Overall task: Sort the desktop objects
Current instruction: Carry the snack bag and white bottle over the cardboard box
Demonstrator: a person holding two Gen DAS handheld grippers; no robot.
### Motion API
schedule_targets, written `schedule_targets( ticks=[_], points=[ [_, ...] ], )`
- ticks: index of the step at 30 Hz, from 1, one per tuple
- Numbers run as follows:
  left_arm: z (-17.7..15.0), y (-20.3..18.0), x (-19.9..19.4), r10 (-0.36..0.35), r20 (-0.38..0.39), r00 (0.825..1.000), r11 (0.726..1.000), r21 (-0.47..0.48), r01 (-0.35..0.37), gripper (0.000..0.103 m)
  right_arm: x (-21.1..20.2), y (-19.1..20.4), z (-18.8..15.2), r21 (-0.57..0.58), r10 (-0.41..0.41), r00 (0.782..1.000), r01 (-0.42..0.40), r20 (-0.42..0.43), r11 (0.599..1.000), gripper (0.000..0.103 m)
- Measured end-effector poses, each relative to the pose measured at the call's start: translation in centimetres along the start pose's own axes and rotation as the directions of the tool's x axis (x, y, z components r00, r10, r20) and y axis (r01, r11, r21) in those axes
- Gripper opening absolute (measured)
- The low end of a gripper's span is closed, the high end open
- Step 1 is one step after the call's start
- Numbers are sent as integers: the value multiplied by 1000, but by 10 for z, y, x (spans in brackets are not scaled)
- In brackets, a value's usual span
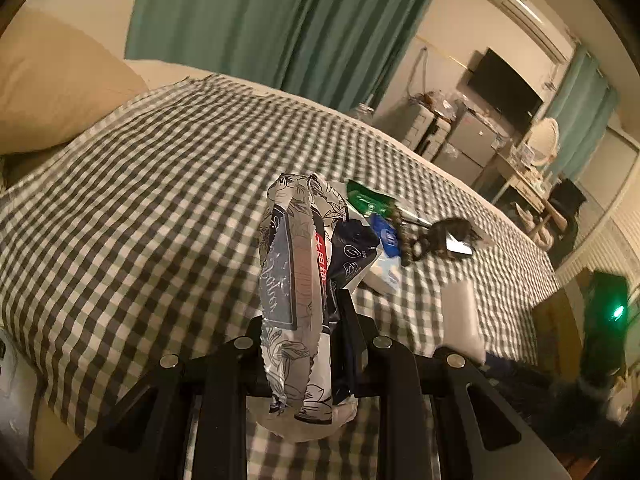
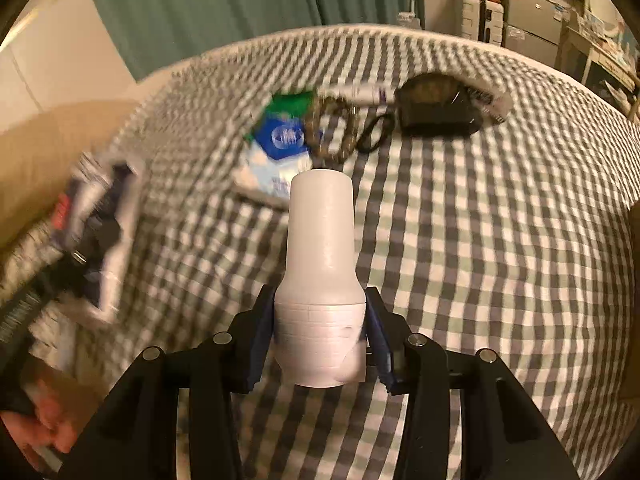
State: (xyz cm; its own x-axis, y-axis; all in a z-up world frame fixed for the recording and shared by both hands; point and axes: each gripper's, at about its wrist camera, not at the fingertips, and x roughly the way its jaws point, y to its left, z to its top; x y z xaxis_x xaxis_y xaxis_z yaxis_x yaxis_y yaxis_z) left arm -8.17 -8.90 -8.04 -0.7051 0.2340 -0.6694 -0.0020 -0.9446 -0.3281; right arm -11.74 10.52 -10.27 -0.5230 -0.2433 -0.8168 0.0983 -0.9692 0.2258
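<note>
Checked bedspread (image 1: pixel 160 184) covers the work surface; green curtains (image 1: pixel 280 20) hang behind, a dark screen (image 1: pixel 502 88) on the far wall. Left gripper (image 1: pixel 304 320) is clamped on a floral-print foil packet (image 1: pixel 292 272), which stands upright between its fingers, raised off the cloth. Right gripper (image 2: pixel 320 332) is clamped on a white bottle (image 2: pixel 322 268), cap end pointing forward, also clear of the cloth. Beyond both, grouped on the bedspread: a blue-and-white pack (image 2: pixel 280 152) overlapping a green packet (image 2: pixel 292 104), a beaded loop (image 2: pixel 332 128) touching the pack, and a black pouch (image 2: pixel 436 108) just beside it. Right view is motion-blurred; labels unreadable.
</note>
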Motion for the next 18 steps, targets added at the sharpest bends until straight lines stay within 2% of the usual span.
schedule_targets(
  ticks=[6, 9, 12, 15, 18],
  points=[
    [8, -44, -29, -79, 20, 997, 996, 47, 78, 23, -68, -9, 4, 40, 55, 990, -61, 127, 997, 43],
    [19, -86, -52, -152, 42, 988, 985, 90, 147, 23, -108, -15, 7, 34, 25, 978, -33, 206, 999, 43],
    [28, -125, -68, -234, 51, 971, 966, 121, 226, 23, -149, -34, 11, 28, -38, 960, 32, 276, 999, 43],
    [35, -174, -77, -305, 21, 952, 941, 159, 298, 23, -189, -64, 11, 50, -107, 939, 95, 327, 994, 43],
    [33, -226, -78, -382, -29, 924, 902, 208, 379, 23, -222, -100, 6, 92, -176, 918, 153, 356, 984, 43]
  ],
)
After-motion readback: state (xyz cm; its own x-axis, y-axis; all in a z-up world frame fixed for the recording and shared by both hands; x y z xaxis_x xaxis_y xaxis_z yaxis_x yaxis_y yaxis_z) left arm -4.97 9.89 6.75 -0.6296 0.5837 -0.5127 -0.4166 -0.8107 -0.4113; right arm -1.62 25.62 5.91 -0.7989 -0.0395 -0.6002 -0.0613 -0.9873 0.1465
